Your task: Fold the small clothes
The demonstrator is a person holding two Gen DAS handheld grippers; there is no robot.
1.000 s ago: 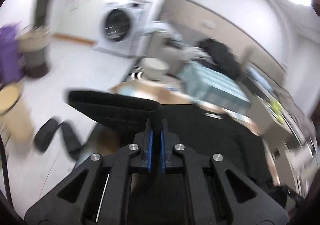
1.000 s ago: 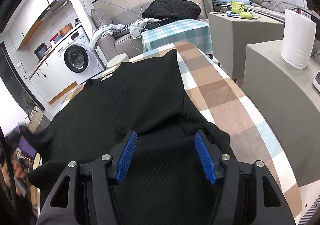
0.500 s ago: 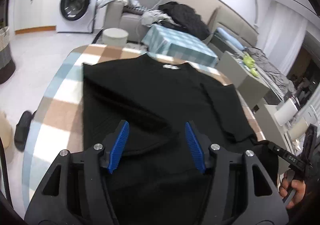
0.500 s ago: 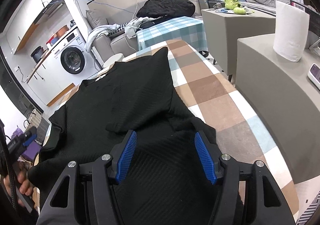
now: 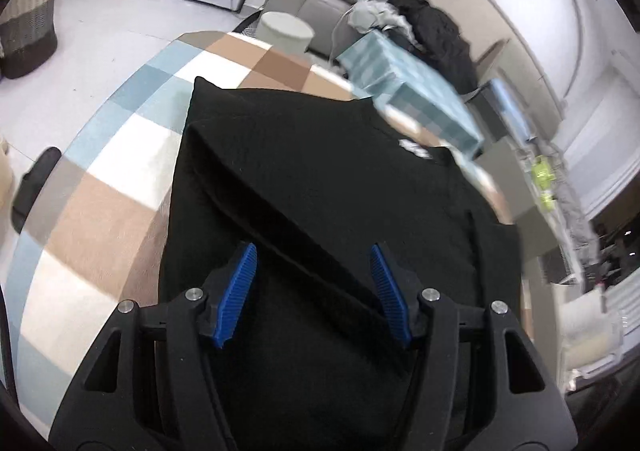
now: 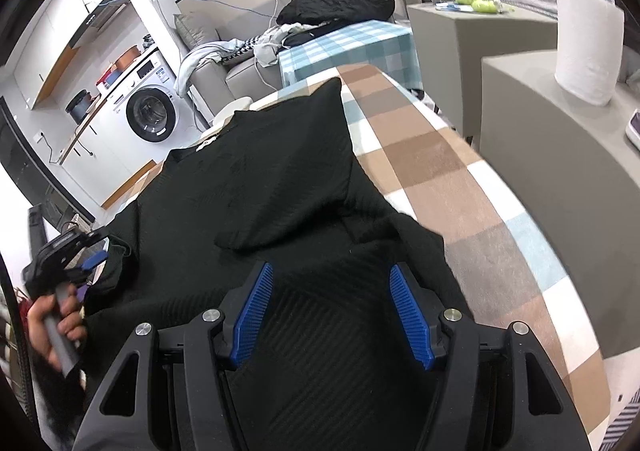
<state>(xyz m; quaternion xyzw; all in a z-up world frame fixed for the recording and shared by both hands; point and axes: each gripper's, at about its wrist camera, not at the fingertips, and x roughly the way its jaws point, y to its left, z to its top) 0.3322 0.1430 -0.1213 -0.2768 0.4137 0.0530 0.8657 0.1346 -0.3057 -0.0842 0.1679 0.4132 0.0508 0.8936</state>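
Note:
A black knit shirt (image 5: 320,179) lies flat on the checked tablecloth (image 5: 100,211), collar and white label away from me, both sleeves folded in over the body. It also shows in the right wrist view (image 6: 260,187). My left gripper (image 5: 314,287) is open and empty, just above the shirt's lower left part. My right gripper (image 6: 332,311) is open and empty above the shirt's lower right hem. The left gripper also shows at the left edge of the right wrist view (image 6: 68,251), held by a hand.
The checked table (image 6: 460,179) ends close on the right. Grey cabinets (image 6: 560,155) with a paper towel roll (image 6: 588,43) stand to the right. Beyond the table are a small blue-checked table (image 6: 352,47), a sofa with clothes, a washing machine (image 6: 148,115) and a laundry basket (image 5: 28,35).
My left gripper let go of the left sleeve after laying it over the body, opened, and moved in lower over the shirt. My right gripper stayed open and hardly moved.

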